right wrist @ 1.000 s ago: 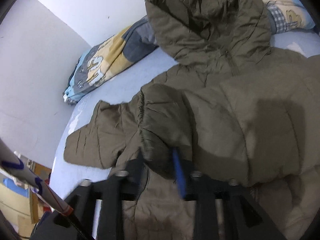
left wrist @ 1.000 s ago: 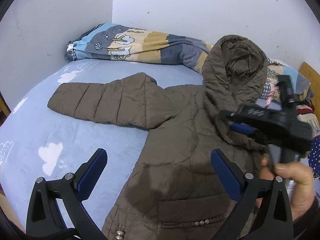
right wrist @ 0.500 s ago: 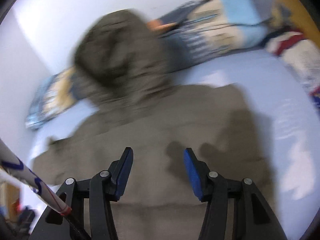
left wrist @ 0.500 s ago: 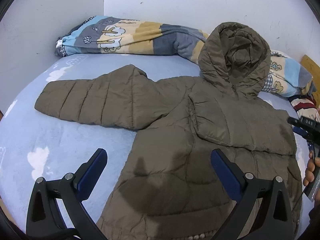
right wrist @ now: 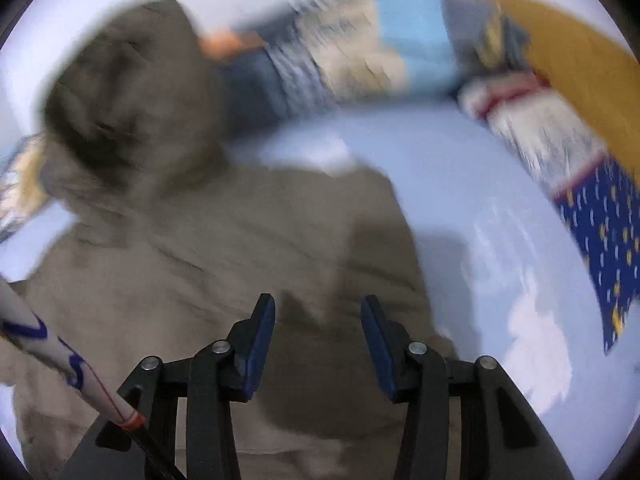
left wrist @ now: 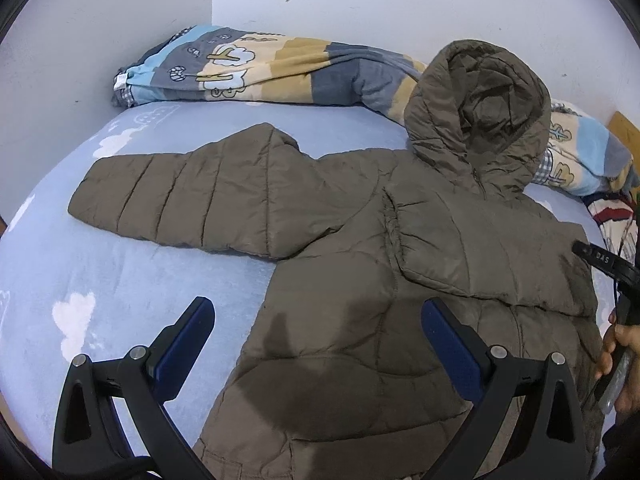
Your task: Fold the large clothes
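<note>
One olive-brown quilted puffer jacket [left wrist: 360, 264] spread flat across a pale blue bed [left wrist: 100, 280], printed with white clouds. Padded, faintly shiny fabric, stitched in puffy channels. One sleeve [left wrist: 192, 196] stretched straight out toward 9 o'clock in the left wrist view; the other sleeve [left wrist: 480, 248] folded across the chest as a soft rectangular slab, its gathered cuff near the jacket's middle. Rounded hood [left wrist: 480, 116] lying open at 1 o'clock, crumpled inside, resting against a long rolled blanket [left wrist: 280, 72] of plush fleece in blue, grey and tan stripes with cartoon trees, along the white wall from 11 to 2 o'clock. More bedding in red, white and dotted navy [right wrist: 592, 200] at 3 o'clock, beside a tan wooden board [right wrist: 572, 52]. Left gripper [left wrist: 318, 348] at 6 o'clock, black arms with blue pads, jaws spread wide with nothing between them, hovering over the jacket's lower left edge. Right gripper [right wrist: 318, 344] likewise black with blue pads, jaws partly apart and closing, nothing pinched between them, poised above the jacket's right side near its edge; that view badly motion-blurred. A hand [left wrist: 620, 364] at 4 o'clock in the left wrist view, wrapped around the right gripper's handle.
</note>
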{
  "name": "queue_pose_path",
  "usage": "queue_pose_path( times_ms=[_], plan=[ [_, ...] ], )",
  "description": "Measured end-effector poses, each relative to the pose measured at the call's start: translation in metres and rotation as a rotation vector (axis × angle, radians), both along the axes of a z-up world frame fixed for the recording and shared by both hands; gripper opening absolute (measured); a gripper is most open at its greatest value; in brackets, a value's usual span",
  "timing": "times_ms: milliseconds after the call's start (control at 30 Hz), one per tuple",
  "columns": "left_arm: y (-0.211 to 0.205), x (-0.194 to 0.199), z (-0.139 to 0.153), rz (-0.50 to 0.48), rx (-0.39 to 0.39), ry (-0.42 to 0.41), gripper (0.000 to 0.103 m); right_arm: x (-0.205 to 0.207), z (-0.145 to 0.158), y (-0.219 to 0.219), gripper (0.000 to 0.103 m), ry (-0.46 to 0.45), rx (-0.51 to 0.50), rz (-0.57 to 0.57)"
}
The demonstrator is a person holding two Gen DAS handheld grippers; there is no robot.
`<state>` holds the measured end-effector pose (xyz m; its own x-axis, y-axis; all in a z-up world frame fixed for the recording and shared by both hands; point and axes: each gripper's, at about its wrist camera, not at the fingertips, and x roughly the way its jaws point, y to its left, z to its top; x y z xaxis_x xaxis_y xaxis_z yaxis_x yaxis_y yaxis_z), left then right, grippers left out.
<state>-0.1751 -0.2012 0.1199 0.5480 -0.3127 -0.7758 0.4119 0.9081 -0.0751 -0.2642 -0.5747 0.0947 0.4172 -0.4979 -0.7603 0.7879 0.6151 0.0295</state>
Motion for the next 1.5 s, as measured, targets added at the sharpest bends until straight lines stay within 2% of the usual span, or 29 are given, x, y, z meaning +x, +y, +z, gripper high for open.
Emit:
queue_pose_path(
  times_ms=[33,167,267,367,433,500,533,600,667,733,800,867,933,1033,1100,1167,1233,1367,1500],
  plan=[
    [0.001,0.0,0.001,0.001,0.001,-0.004,0.103,0.011,0.006,0.014,0.05,-0.011,-0.007,0.059],
    [0.0,0.0,0.001,0.002,0.0,-0.003,0.103,0.059,0.008,0.067,0.05,-0.067,0.1,0.284],
    [-0.001,0.0,0.0,-0.006,0.001,0.005,0.103,0.095,-0.01,0.106,0.05,-0.023,0.141,0.391],
    [-0.006,-0.003,-0.002,-0.043,0.008,0.011,0.103,0.115,-0.038,0.12,0.05,0.075,0.146,0.407],
    [-0.007,-0.005,-0.001,-0.058,0.005,0.007,0.103,0.106,-0.037,0.119,0.05,0.055,0.17,0.413],
    [-0.008,-0.006,0.001,-0.068,-0.005,0.007,0.103,0.09,-0.024,0.104,0.05,-0.024,0.239,0.409],
    [-0.008,-0.007,0.002,-0.069,-0.009,0.006,0.103,0.078,-0.012,0.094,0.05,-0.077,0.231,0.387],
    [-0.008,-0.008,0.003,-0.071,-0.012,0.004,0.103,0.056,0.004,0.074,0.05,-0.111,0.168,0.313],
    [-0.009,-0.009,0.003,-0.076,-0.008,0.002,0.103,0.034,0.009,0.051,0.05,-0.061,0.098,0.206],
    [-0.01,-0.011,0.003,-0.081,-0.008,0.001,0.103,0.008,0.0,0.023,0.05,0.045,0.05,0.085],
    [-0.012,-0.012,0.003,-0.092,-0.008,0.001,0.103,-0.014,-0.017,0.005,0.05,0.084,0.074,0.019],
    [-0.014,-0.015,0.005,-0.102,-0.002,-0.009,0.103,-0.026,-0.04,-0.005,0.05,0.116,0.148,0.037],
    [-0.014,-0.017,0.007,-0.109,-0.001,-0.019,0.103,-0.032,-0.04,0.001,0.05,0.112,0.16,0.059],
    [-0.014,-0.021,0.011,-0.112,-0.001,-0.033,0.103,-0.056,-0.008,0.024,0.05,0.042,0.216,0.102],
    [-0.015,-0.022,0.012,-0.11,-0.001,-0.04,0.103,-0.074,0.012,0.047,0.051,-0.001,0.217,0.131],
    [-0.016,-0.025,0.013,-0.113,0.004,-0.05,0.103,-0.1,0.029,0.074,0.054,-0.019,0.215,0.152],
    [-0.018,-0.028,0.013,-0.118,0.015,-0.061,0.103,-0.13,0.042,0.106,0.064,-0.091,0.209,0.17],
    [-0.017,-0.037,0.009,-0.112,0.028,-0.078,0.103,-0.16,0.036,0.129,0.066,-0.149,0.25,0.128],
    [-0.01,-0.053,0.006,-0.122,0.046,-0.117,0.103,-0.152,0.032,0.123,0.065,-0.174,0.277,0.148]
  ],
)
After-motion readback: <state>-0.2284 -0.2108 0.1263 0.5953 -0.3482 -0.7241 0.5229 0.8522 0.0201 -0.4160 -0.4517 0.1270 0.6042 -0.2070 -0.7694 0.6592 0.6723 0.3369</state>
